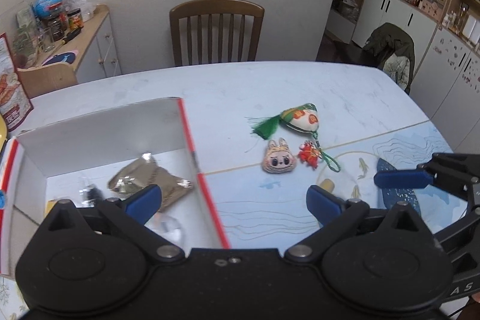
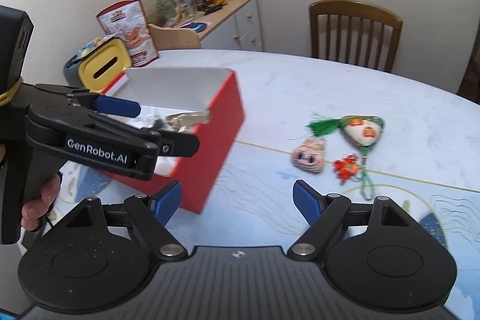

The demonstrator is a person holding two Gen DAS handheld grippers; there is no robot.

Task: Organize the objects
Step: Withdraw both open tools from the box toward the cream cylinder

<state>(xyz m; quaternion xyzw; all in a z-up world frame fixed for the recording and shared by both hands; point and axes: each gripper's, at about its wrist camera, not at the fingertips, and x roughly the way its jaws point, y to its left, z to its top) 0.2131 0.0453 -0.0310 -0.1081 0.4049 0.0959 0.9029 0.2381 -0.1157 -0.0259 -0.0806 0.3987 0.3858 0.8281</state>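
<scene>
Currently, your left gripper (image 1: 232, 198) hangs with its jaws spread wide and nothing between them, straddling the right wall of the red box (image 2: 222, 122). Its left pad sits over the box's inside, its right pad (image 1: 322, 200) over the bare table (image 1: 228, 86).

Your right gripper (image 2: 238, 201) also stands with jaws apart and empty, above the table just right of the box's near corner. No pad touches anything in either view.

The red box (white inside, lid off) stands toward the left edge of the table. Inside it lie a crumpled foil packet (image 1: 150, 179) and some clear wrapping, the latter too blurred to name.

Three small items lie out on the table, right of the box and well apart from it: a bunny-face plush (image 1: 279, 159), a red charm (image 1: 309, 155) just beside it, and a zongzi-shaped sachet (image 1: 301, 119) with a green tassel behind both, nearer the far edge. The charm's green cord runs up to the sachet.

A wooden chair (image 1: 216, 32) stands at the far edge. A yellow-topped container (image 2: 103, 66) sits at the far left corner, behind the box.
</scene>
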